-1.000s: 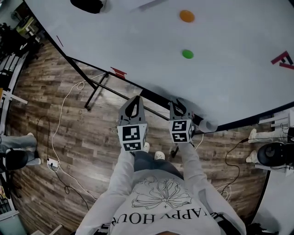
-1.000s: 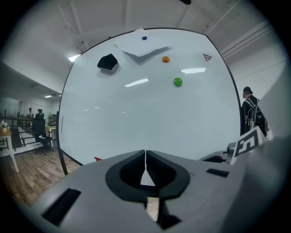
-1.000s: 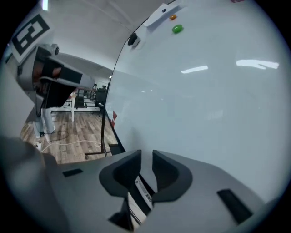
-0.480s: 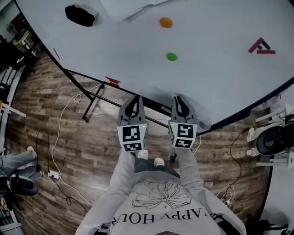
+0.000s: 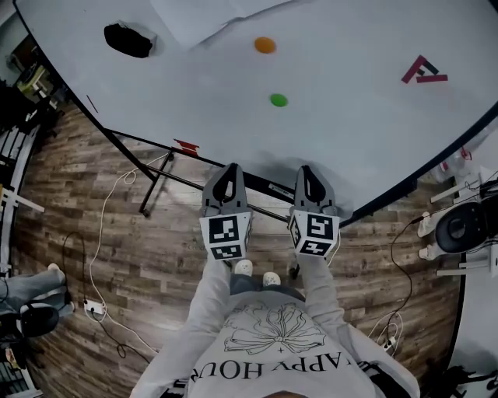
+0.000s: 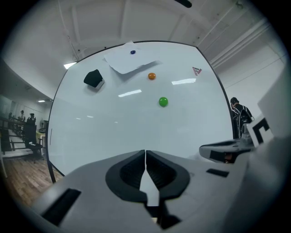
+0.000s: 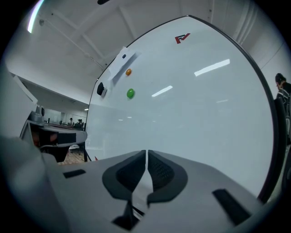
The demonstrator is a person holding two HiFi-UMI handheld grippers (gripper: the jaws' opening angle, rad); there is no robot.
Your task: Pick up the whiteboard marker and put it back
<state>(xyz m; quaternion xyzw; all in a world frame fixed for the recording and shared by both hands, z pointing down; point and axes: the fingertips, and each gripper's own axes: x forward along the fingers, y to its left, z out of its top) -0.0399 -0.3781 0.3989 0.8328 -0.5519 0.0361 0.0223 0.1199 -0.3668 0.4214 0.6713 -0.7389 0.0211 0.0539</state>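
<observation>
Green magnet (image 5: pixel 278 100), orange magnet (image 5: pixel 265 45), white whiteboard (image 5: pixel 366 124)

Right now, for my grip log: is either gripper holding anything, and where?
Nothing held. Left gripper shut, empty; right gripper has just closed, nothing between jaws.

Upright whiteboard (image 5: pixel 350 116) bearing an orange magnet (image 5: pixel 265 45) above a green magnet (image 5: pixel 278 100), a black eraser (image 5: pixel 128 40) far left, a paper sheet (image 5: pixel 202 19), a red logo (image 5: pixel 422 71) at right; wood-plank floor (image 5: pixel 101 233) beneath

The red thing (image 5: pixel 185 147) at the whiteboard's (image 5: pixel 350 116) edge, perhaps a marker, is too small.
</observation>
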